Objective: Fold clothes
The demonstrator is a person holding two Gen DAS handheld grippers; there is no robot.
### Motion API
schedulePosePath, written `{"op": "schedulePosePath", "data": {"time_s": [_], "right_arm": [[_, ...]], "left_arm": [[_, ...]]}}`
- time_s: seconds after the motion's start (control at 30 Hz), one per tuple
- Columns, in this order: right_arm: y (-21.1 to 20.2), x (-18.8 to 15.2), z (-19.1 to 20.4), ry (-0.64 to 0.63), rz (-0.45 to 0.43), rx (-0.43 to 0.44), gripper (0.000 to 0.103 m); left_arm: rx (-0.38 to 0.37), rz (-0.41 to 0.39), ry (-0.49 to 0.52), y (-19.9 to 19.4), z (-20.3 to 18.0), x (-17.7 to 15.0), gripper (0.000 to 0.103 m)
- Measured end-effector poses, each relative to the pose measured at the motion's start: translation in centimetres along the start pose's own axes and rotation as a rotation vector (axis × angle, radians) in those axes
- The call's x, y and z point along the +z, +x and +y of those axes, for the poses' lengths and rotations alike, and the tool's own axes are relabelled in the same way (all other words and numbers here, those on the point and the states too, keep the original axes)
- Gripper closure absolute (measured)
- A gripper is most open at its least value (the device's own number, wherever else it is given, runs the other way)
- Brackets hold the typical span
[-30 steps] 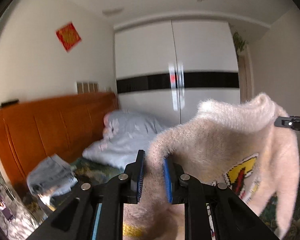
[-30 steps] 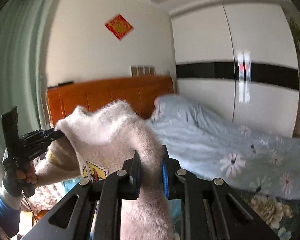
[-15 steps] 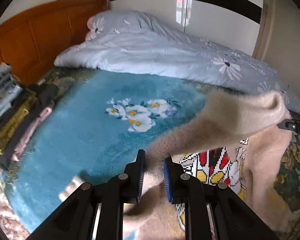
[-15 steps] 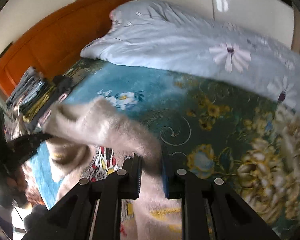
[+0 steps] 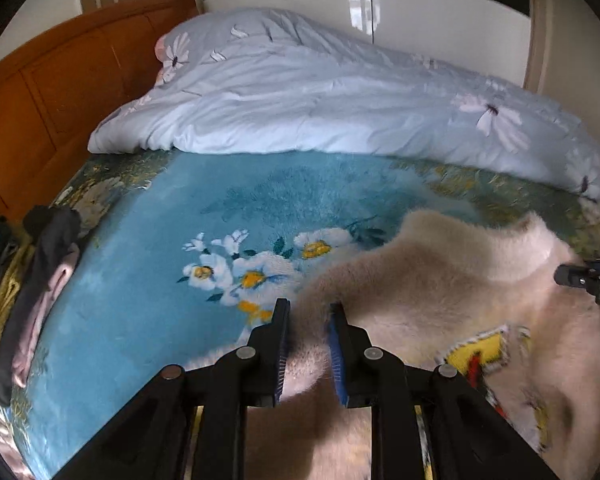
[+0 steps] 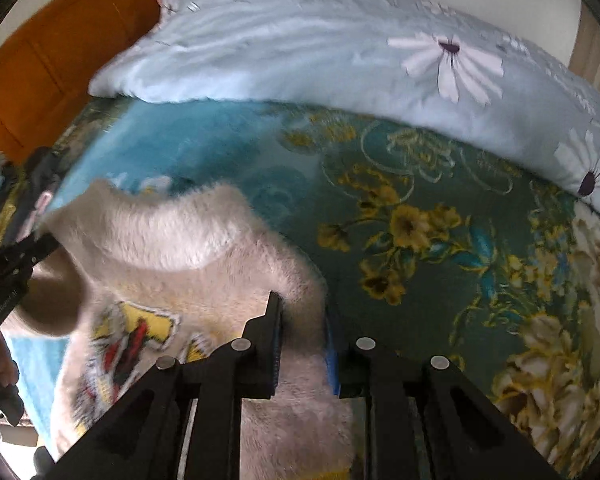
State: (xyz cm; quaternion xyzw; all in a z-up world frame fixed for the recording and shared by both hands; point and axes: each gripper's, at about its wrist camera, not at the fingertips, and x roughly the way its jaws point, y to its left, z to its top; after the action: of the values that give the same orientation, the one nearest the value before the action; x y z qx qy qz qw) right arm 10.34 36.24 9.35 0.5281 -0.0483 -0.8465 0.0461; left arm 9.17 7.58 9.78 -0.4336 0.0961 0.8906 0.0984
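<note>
A fuzzy cream sweater (image 5: 440,280) is spread over the floral blanket (image 5: 148,280) on the bed, its collar towards the pale blue duvet (image 5: 320,100). One shoulder is pinched in the left tool (image 5: 308,312), whose jaws are opening with the fabric between them; the other shoulder is gripped by the right tool (image 6: 302,312). Folded clothes (image 5: 40,280) are stacked beside the headboard (image 5: 60,80).

Fuzzy cream knit sweater (image 5: 440,280); plush teal floral blanket (image 5: 148,280); smooth pale-blue cotton duvet (image 5: 320,100); glossy orange wooden headboard (image 5: 52,80); matt black plastic fingers (image 5: 276,344).
</note>
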Motion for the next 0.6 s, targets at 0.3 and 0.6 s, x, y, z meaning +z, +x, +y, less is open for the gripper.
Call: {"op": "schedulePosePath", "data": {"time_s": [0.3,0.6], "right_arm": [[2.6,0.2,-0.6,0.006,0.042,-0.023,0.068],[-3.7,-1.8,-1.3,0.046,-0.108,0.038,0.036]], "left_arm": [[-0.236,0.053,-0.315,0.8,4.6,-2.1,0.064],[-0.155,-0.061,-0.649,-4.7,14.6,-5.0,0.042]]}}
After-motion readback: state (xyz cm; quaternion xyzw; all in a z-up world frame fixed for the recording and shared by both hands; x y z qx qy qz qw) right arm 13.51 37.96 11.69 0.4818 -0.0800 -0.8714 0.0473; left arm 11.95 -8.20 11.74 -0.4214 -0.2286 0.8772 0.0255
